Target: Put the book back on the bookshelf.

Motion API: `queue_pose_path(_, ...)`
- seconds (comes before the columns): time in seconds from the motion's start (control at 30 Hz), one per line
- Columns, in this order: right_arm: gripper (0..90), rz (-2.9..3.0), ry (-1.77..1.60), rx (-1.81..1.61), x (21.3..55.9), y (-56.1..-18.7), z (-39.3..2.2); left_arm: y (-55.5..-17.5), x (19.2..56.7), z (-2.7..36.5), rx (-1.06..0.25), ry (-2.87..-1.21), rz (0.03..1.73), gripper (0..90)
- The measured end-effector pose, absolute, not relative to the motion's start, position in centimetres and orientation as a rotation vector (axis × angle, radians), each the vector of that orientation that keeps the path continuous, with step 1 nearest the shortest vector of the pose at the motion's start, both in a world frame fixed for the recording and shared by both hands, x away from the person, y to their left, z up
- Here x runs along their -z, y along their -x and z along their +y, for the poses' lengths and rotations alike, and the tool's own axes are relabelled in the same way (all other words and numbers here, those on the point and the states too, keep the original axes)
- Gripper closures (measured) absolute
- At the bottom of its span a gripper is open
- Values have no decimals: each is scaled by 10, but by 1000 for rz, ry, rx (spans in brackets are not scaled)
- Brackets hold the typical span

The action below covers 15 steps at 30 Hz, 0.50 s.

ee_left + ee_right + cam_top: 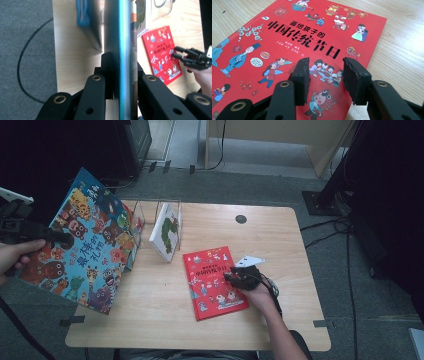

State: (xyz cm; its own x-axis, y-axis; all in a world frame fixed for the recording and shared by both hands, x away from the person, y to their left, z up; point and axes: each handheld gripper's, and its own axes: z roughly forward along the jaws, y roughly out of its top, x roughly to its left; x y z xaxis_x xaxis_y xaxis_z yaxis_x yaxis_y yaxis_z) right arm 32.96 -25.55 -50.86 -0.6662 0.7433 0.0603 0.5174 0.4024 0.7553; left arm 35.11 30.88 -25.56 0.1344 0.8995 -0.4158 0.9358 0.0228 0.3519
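Three picture books are showing: one blue book point(80, 245), one white book point(167, 232), one red book point(214, 281). One clear rack point(150, 210) and one wooden table point(280, 245) are appearing; two grippers are working.

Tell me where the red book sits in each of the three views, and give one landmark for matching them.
High view: the red book lies flat on the table, centre-right, under the right hand-held gripper.
Left gripper view: right of centre, beyond the blue book's edge.
Right gripper view: it covers most of the picture, lying under the open jaws.
Shared landmark: the book's black title characters, readable in all three.
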Motion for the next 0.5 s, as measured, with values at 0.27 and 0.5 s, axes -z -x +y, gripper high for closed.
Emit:
queue_pose_path(0.27, 569, 2384, -1094, -1120, 508, -328, -255, -371, 249, 306, 52, -1860, 1796, 815)
queue_pose_path(0.5, 568, 2382, -1093, -1117, 508, -328, -255, -393, 247, 292, 14, -1871, 1809, 815)
